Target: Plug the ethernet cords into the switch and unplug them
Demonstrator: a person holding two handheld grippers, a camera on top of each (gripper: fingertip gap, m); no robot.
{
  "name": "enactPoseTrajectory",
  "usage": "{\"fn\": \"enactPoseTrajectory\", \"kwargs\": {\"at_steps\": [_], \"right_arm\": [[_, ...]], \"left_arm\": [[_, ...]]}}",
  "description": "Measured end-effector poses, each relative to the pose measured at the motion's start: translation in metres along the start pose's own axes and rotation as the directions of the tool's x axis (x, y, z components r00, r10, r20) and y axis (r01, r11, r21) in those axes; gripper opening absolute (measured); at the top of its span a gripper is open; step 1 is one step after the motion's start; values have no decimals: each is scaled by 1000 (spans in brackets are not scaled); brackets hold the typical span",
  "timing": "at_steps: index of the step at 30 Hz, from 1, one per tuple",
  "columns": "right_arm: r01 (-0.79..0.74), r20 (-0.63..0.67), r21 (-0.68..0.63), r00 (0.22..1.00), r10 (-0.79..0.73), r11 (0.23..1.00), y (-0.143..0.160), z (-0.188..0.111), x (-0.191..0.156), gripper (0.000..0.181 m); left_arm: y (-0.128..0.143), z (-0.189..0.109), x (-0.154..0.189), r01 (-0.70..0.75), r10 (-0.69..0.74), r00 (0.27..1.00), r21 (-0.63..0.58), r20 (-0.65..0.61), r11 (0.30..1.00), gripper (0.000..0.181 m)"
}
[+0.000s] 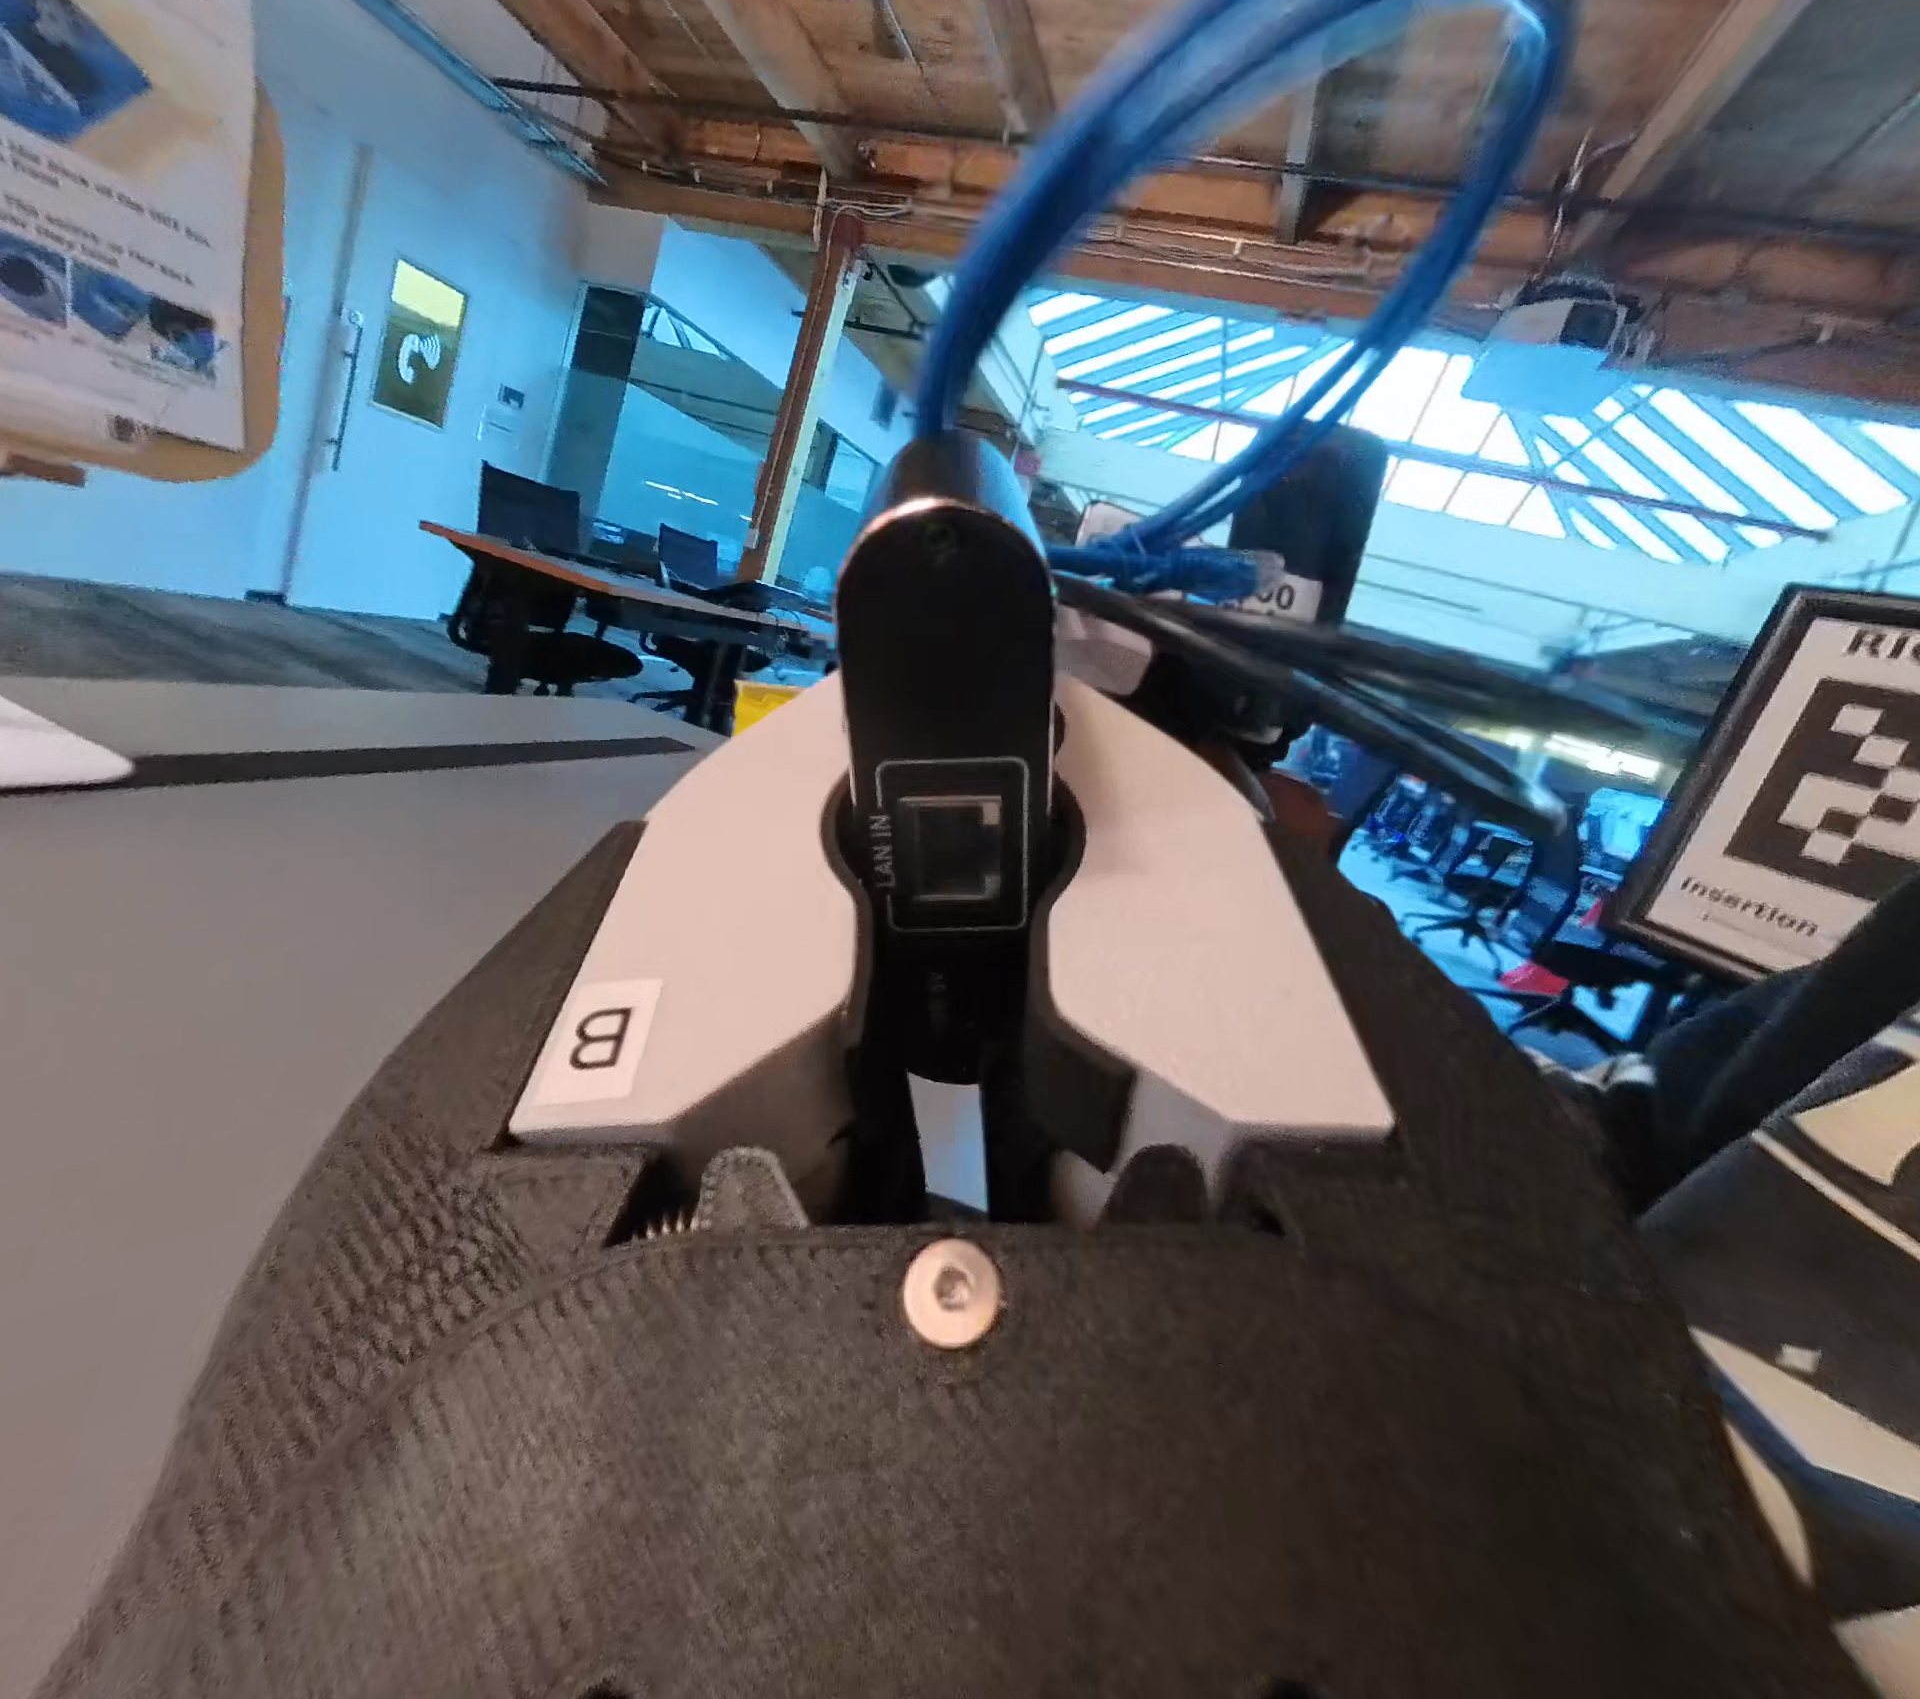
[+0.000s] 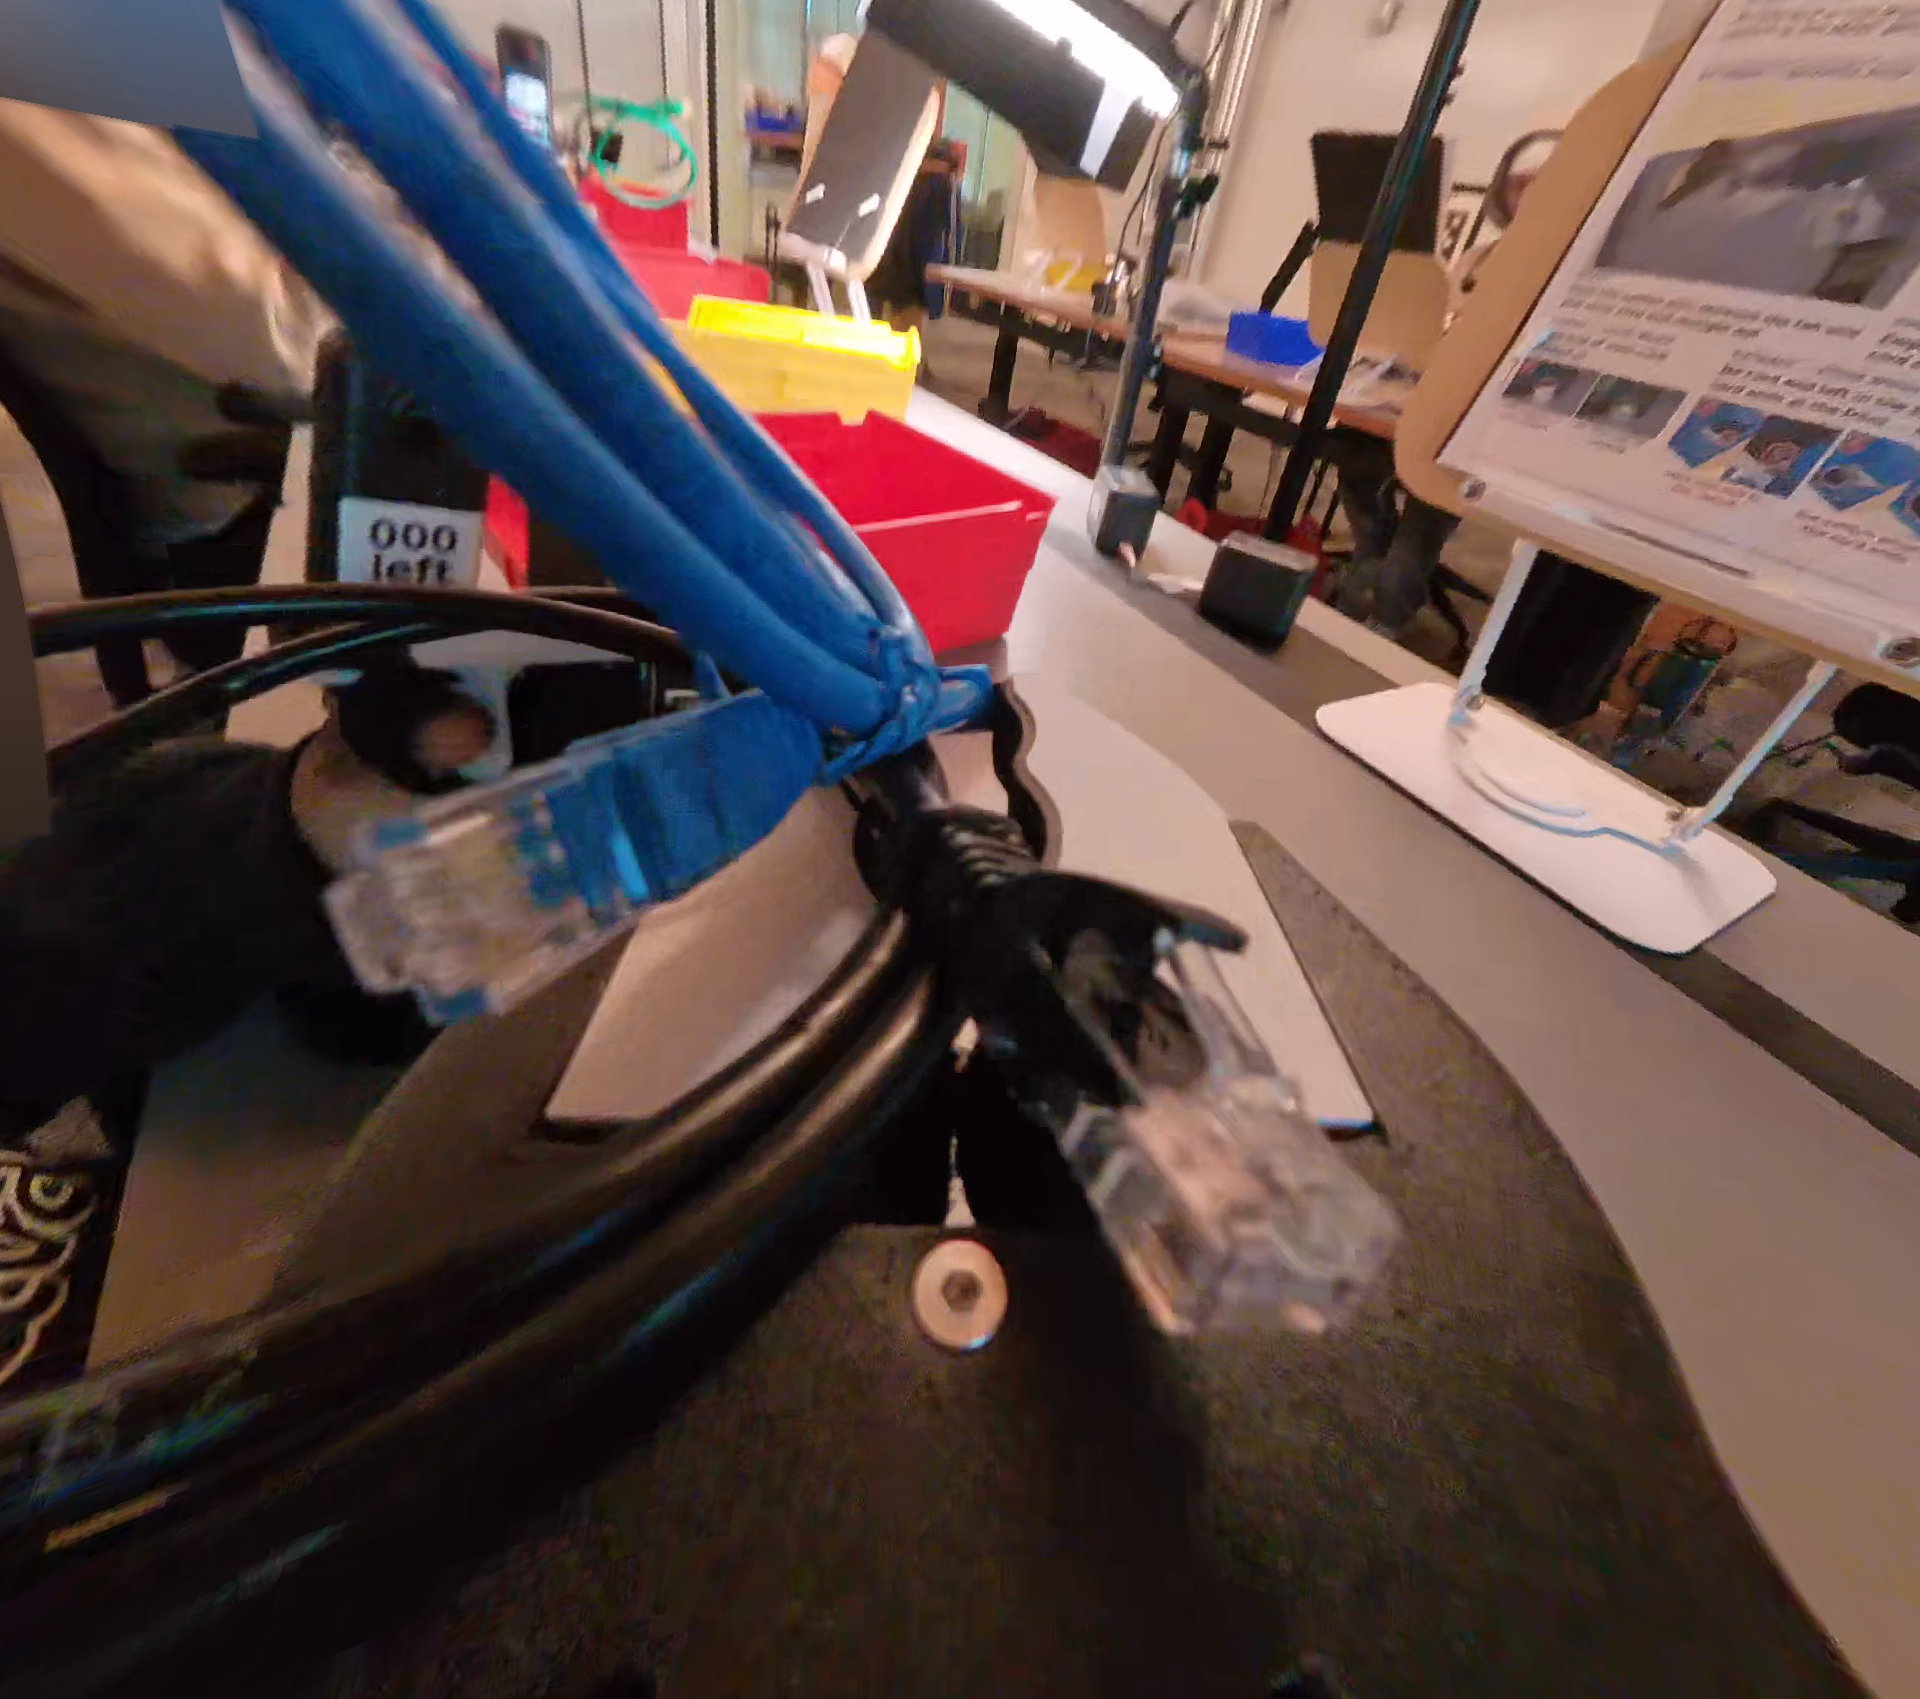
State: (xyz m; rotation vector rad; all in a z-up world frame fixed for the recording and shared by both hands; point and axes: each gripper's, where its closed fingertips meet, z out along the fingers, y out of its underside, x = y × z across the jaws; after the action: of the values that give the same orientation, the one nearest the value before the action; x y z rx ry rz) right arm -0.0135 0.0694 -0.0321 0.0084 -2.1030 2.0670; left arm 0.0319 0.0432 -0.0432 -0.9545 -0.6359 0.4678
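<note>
Between the grey fingers (image 1: 727, 901) of the left hand-held gripper (image 1: 951, 860), a slim black switch (image 1: 948, 714) stands upright, clenched at its waist with its empty port facing the camera, seemingly steadied to receive a plug. A blue ethernet cord (image 1: 1226, 122) rises from the switch's far end and loops overhead to the right, so one cord appears already plugged in.

The right hand-held gripper (image 2: 935, 1005) is closed on a black ethernet cord (image 2: 977, 870) just behind its clear plug (image 2: 1216, 1161), which juts out near and to the right. The blue cord's loose plug (image 2: 488, 870) hangs just left of it. Beyond lies the grey bench (image 2: 1195, 641), with a red bin (image 2: 925, 527) far off and an instruction board (image 2: 1714, 247) at right.
</note>
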Motion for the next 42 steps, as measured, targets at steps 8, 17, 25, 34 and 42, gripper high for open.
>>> {"fn": "enactPoseTrajectory", "kwargs": {"at_steps": [8,17,25,34,42], "right_arm": [[-22,51,-116,998,28,993,19,-8,-4,87],[121,189,-246,979,-75,962,19,-19,-15,59],[111,197,-409,980,-30,906,43,-26,0,56],[-12,-114,-765,987,-117,644,107,-69,73,65],[360,-21,-361,919,-393,860,10,-53,38,56]], "left_arm": [[9,2,-3,118,-118,993,-40,-18,992,26],[7,0,-5,303,-304,949,-20,-84,953,26],[15,-5,-33,465,-465,885,6,27,885,26],[19,-15,-60,503,-504,848,53,164,863,26],[31,-10,-57,439,-423,880,-30,217,898,27]]}}
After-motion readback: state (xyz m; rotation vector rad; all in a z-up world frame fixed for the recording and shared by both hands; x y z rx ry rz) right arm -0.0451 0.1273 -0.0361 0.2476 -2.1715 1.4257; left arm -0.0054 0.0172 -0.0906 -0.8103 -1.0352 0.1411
